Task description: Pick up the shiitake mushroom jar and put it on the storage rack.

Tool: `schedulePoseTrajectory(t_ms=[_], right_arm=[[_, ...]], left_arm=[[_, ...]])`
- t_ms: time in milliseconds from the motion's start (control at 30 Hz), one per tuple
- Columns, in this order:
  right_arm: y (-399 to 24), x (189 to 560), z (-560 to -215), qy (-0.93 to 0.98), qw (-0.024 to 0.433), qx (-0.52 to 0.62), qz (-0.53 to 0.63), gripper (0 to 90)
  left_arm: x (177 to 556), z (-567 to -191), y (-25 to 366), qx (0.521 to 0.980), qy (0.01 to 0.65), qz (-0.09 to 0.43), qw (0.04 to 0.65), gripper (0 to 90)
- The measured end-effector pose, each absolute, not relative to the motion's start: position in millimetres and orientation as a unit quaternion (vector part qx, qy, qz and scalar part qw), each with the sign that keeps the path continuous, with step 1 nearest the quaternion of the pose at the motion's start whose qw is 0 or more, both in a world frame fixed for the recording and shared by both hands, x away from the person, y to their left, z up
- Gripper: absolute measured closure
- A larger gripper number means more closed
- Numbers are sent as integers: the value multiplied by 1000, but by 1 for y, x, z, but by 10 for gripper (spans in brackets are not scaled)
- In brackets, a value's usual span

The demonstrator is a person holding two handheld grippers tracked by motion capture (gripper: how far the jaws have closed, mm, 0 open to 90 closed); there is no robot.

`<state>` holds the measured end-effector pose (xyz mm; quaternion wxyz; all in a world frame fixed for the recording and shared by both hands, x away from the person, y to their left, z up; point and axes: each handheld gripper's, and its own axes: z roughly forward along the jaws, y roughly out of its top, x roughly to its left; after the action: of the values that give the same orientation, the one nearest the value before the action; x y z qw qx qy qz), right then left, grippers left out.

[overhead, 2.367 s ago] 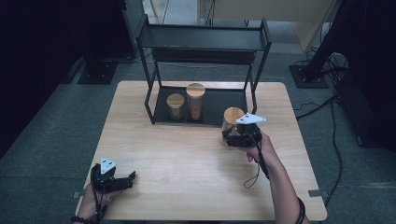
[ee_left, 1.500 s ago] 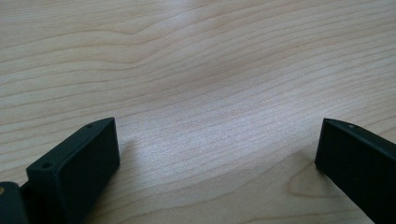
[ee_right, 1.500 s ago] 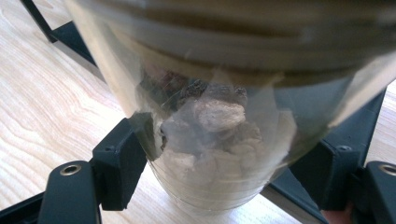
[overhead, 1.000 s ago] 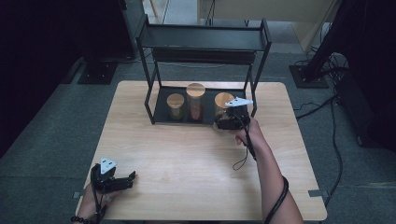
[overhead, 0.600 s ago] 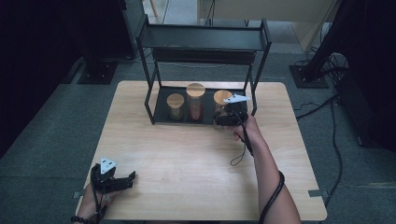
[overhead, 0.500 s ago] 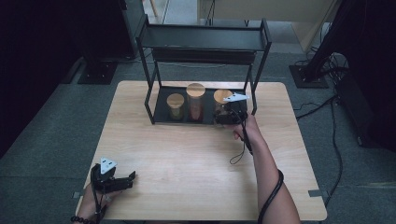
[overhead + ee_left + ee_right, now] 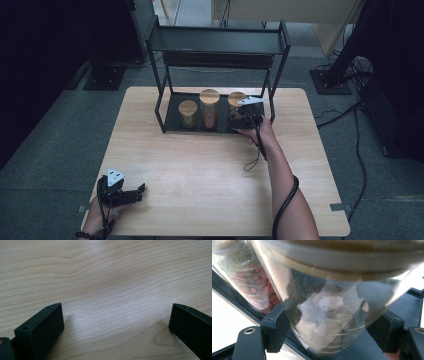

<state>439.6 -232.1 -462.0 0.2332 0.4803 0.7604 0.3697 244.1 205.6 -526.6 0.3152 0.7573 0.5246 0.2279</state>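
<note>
While my left gripper [image 7: 131,194] rests wide open on the counter [image 7: 210,170], my right gripper [image 7: 329,327] clamps a jar [image 7: 324,312] on the rack's [image 7: 220,45] bottom tray

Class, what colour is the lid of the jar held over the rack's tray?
Light wooden tan lid, high view.

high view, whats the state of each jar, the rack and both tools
right tool: shut on the right jar, at the rack's bottom tray
left tool: open, nothing between its jaws, near the table edge
middle jar: upright, lidded, on the tray
left jar: upright, lidded, on the tray
rack: top shelf bare
</note>
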Motion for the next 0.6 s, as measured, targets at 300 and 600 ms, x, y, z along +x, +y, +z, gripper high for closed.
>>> schedulePoseTrajectory(t_ms=[300, 600], right_arm=[[-236, 437, -467, 748, 228, 493, 382, 170], [-235, 425, -477, 760, 228, 473, 384, 35]], left_arm=[[244, -527, 206, 757, 524, 228, 315, 0], [244, -527, 206, 757, 524, 228, 315, 0]])
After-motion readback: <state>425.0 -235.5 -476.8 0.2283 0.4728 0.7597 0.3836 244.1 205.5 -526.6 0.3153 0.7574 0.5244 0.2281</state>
